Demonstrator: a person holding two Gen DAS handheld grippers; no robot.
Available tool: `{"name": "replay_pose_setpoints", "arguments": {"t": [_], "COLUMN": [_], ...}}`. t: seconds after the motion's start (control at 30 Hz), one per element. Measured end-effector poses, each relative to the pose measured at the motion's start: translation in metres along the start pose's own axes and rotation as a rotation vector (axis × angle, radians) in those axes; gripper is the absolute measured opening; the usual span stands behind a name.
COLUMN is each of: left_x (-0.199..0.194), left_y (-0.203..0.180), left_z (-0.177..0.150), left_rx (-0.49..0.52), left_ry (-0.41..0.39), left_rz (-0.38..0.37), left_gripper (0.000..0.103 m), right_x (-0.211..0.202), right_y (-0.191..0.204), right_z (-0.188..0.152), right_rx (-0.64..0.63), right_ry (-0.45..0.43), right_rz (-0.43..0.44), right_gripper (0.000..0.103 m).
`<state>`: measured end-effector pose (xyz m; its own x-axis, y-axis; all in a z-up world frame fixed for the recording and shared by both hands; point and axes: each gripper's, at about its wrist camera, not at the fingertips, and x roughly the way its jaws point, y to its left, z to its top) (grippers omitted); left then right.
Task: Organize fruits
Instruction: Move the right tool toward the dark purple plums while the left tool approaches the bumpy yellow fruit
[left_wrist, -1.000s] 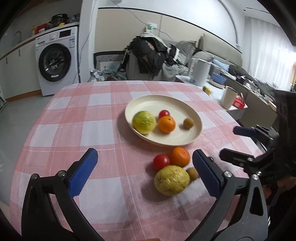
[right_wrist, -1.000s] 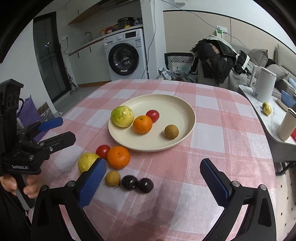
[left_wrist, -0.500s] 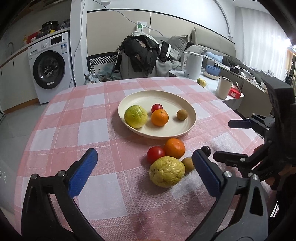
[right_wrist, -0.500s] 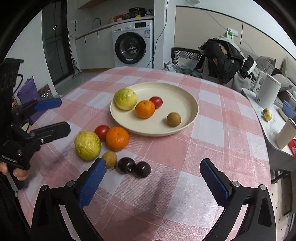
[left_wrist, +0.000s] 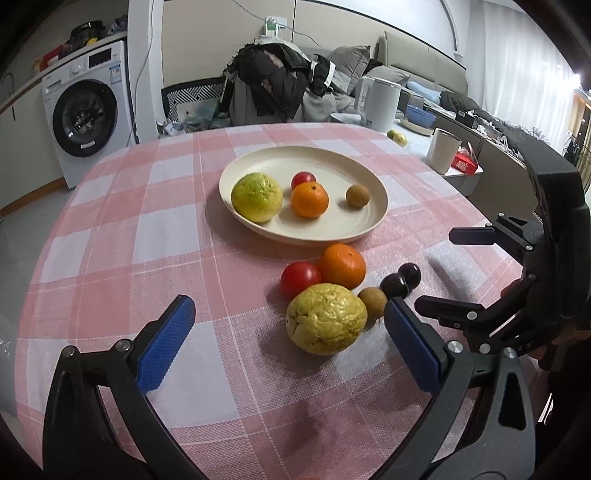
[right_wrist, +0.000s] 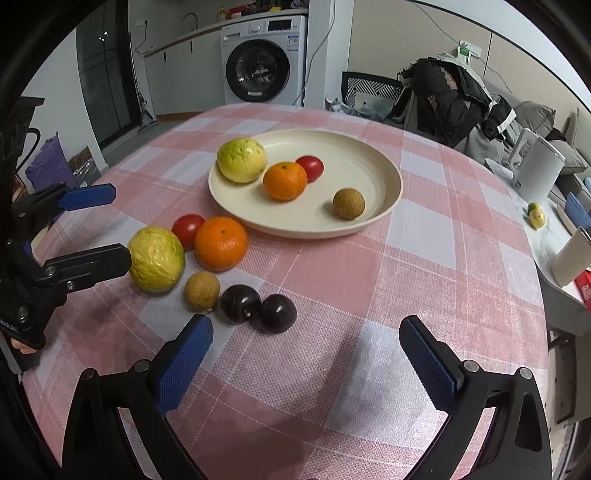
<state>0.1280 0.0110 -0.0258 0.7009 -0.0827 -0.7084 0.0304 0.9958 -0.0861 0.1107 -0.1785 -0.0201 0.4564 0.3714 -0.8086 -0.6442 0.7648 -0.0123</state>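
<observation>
Fruits: six loose on the checked tablecloth, near side of the cream plate; four more already on the plate.
Loose cluster: yellow citrus, orange, tomato, small brown fruit, two dark plums, all touching or just beside one another.
On plate: a second yellow citrus, second orange, second tomato, and another brown fruit sitting apart to the right.
Left gripper: spread wide, holding nothing, citrus just ahead between the blue pads.
Right gripper: spread wide, empty, plums just ahead toward its left pad.
Handling, citrus: likely firm and heaviest; wrinkled rind should give grip; take across the widest middle.
Handling, tomato: likely soft-skinned, smooth; light squeeze only.
Handling, plums: small, glossy, round; likely to roll or slip; clamp across the centre, one at a time.
Risk: fruits crowd together, so a pad may nudge a neighbour.
</observation>
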Motion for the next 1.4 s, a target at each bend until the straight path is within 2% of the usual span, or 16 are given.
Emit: {"name": "replay_pose_setpoints", "arguments": {"t": [0.3, 0.6, 0.9, 1.1, 1.2, 1.27, 1.4], "left_x": [0.009, 0.013, 0.016, 0.016, 0.016, 0.017, 0.017], "left_y": [0.001, 0.005, 0.005, 0.004, 0.002, 0.001, -0.001], "left_z": [-0.003, -0.005, -0.006, -0.006, -0.007, -0.007, -0.007], "left_rx": [0.007, 0.008, 0.010, 0.014, 0.016, 0.020, 0.028], "left_ry": [0.031, 0.043, 0.050, 0.051, 0.054, 0.058, 0.059], "left_rz": [0.020, 0.028, 0.032, 0.032, 0.031, 0.032, 0.033], "left_gripper": [0.102, 0.102, 0.102, 0.102, 0.102, 0.102, 0.102], "right_x": [0.013, 0.015, 0.016, 0.015, 0.014, 0.013, 0.011], "right_y": [-0.008, -0.012, -0.011, -0.010, -0.008, -0.006, -0.004], "right_z": [-0.004, -0.003, -0.001, 0.000, -0.001, -0.001, -0.002], "right_rx": [0.019, 0.046, 0.067, 0.072, 0.064, 0.057, 0.049], "right_ry": [0.052, 0.049, 0.033, 0.030, 0.025, 0.021, 0.018], "right_rz": [-0.048, -0.046, -0.088, -0.062, -0.031, 0.013, 0.075], "right_gripper": [0.103, 0.102, 0.102, 0.093, 0.083, 0.071, 0.059]}}
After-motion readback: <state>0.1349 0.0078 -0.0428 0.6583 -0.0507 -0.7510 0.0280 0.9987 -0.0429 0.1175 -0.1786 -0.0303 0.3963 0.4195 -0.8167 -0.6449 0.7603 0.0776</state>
